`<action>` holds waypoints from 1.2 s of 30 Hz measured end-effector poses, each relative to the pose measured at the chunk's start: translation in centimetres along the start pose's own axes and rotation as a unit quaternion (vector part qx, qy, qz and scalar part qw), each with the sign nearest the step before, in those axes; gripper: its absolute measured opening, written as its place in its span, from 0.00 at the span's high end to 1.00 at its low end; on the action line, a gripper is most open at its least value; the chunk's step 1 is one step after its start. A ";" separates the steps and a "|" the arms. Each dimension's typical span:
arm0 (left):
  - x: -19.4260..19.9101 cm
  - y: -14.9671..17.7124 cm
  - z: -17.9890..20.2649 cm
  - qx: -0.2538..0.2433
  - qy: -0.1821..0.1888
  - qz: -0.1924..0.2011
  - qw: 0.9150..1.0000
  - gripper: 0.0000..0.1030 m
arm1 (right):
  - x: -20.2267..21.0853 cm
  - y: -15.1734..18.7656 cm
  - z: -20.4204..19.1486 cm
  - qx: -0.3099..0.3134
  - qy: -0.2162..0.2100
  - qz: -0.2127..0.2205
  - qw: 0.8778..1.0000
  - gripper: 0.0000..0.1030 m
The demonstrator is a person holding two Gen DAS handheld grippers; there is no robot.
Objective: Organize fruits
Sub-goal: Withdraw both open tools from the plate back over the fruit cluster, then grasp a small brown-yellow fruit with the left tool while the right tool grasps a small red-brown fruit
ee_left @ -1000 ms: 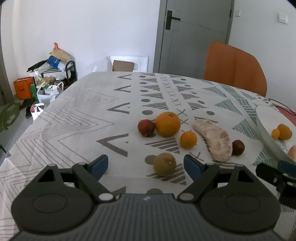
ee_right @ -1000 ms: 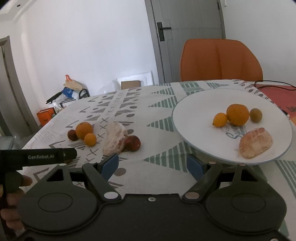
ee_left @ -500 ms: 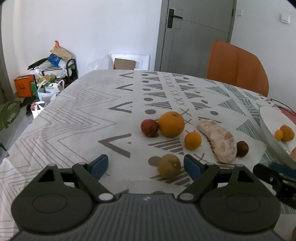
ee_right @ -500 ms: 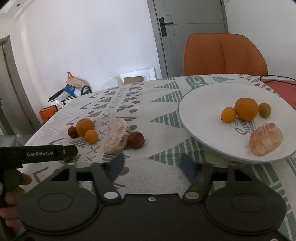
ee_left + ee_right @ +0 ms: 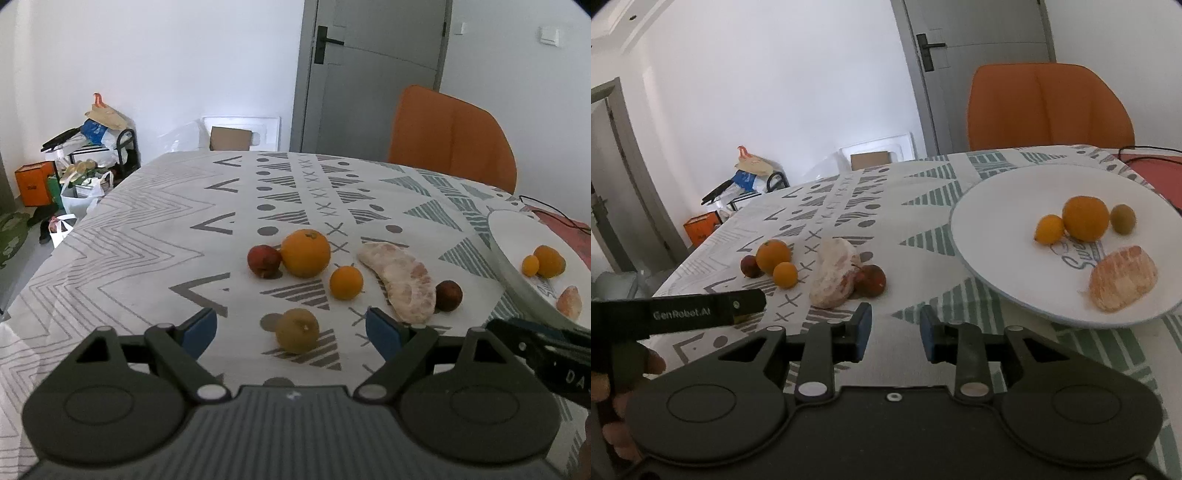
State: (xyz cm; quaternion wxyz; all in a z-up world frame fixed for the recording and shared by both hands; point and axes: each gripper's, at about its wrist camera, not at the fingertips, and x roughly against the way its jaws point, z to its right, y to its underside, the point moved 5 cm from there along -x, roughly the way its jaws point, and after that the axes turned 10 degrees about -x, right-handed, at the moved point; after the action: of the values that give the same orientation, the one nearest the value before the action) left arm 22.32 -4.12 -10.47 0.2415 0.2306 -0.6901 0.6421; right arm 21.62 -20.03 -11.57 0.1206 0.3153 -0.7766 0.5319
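The left claw [image 5: 291, 330] stands wide open, low over the surface [image 5: 147, 236], with the green fruit [image 5: 297, 329] lying between its blue pads but touched by neither. The step in hand looks to be picking that fruit up for the plate [image 5: 997, 206], which sits off to the right and already holds a tangerine, an orange, a green fruit and a peeled segment. To do it well, ease the claw forward until the fruit's widest part sits level with the pads, then close gently, since the fruit is round and may roll or squirt out if pinched off-centre. The red fruit [image 5: 263, 260], orange [image 5: 305, 252], tangerine [image 5: 346, 282], peeled segment [image 5: 402, 282] and dark fruit [image 5: 448, 295] lie further back, clear of the pads, so nothing should get knocked. The right claw [image 5: 896, 334] has just been closing, nothing between its pads, with a narrow gap left; it hangs near the plate's near edge, so carry the fruit around it.
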 end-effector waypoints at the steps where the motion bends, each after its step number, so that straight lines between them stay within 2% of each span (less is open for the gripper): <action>1: -0.1 0.0 0.0 0.000 0.003 -0.001 1.000 0.17 | -0.1 -0.2 -0.3 0.005 -0.002 0.000 1.000 0.63; 4: -0.2 0.0 -0.1 0.006 0.011 -0.001 1.000 0.29 | -0.6 -0.6 -1.0 0.016 -0.006 -0.002 1.000 0.61; 6: -0.3 0.1 -0.2 0.009 0.018 -0.005 1.000 0.50 | -1.1 -0.7 -1.4 0.019 -0.009 -0.005 1.000 0.61; 7: -0.4 0.2 -0.3 0.011 0.022 -0.009 1.000 0.57 | -1.3 -0.8 -1.5 0.020 -0.009 -0.006 1.000 0.61; 8: -0.6 0.2 -0.4 0.012 0.025 -0.013 1.000 0.70 | -1.5 -0.8 -1.6 0.022 -0.008 -0.006 1.000 0.61; 9: -0.6 0.2 -0.4 0.011 0.024 -0.012 1.000 0.77 | -1.7 -0.9 -1.7 0.023 -0.007 -0.007 1.000 0.61; 21: -0.2 -0.5 -0.8 0.015 0.026 0.002 1.000 0.77 | -3.4 -1.2 -1.0 0.018 0.006 -0.016 1.000 0.63; 27: 0.0 -0.8 -0.7 0.012 0.025 0.005 1.000 0.77 | -4.5 -1.4 -1.3 0.026 -0.002 -0.017 1.000 0.65; 28: 0.1 -0.9 -0.7 0.012 0.024 0.005 1.000 0.77 | -4.5 -1.4 -1.3 0.027 -0.002 -0.016 1.000 0.68; 29: 0.3 -0.9 -0.7 0.011 0.024 0.006 1.000 0.77 | -4.4 -1.4 -1.3 0.030 -0.003 -0.018 0.999 0.79; 32: 0.8 -1.1 -0.4 0.006 0.025 0.012 1.000 0.77 | -3.4 -1.3 -1.6 0.034 -0.018 -0.015 0.999 0.80; 36: 1.5 -1.6 0.1 0.001 0.027 0.021 0.999 0.77 | -1.5 -1.7 -1.4 0.028 -0.015 0.005 0.999 0.80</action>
State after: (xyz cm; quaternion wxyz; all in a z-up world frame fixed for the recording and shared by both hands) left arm 22.16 -4.31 -8.25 0.2464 0.1985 -0.6871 0.6540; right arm 23.65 -18.63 -10.50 0.0971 0.3228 -0.7648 0.5491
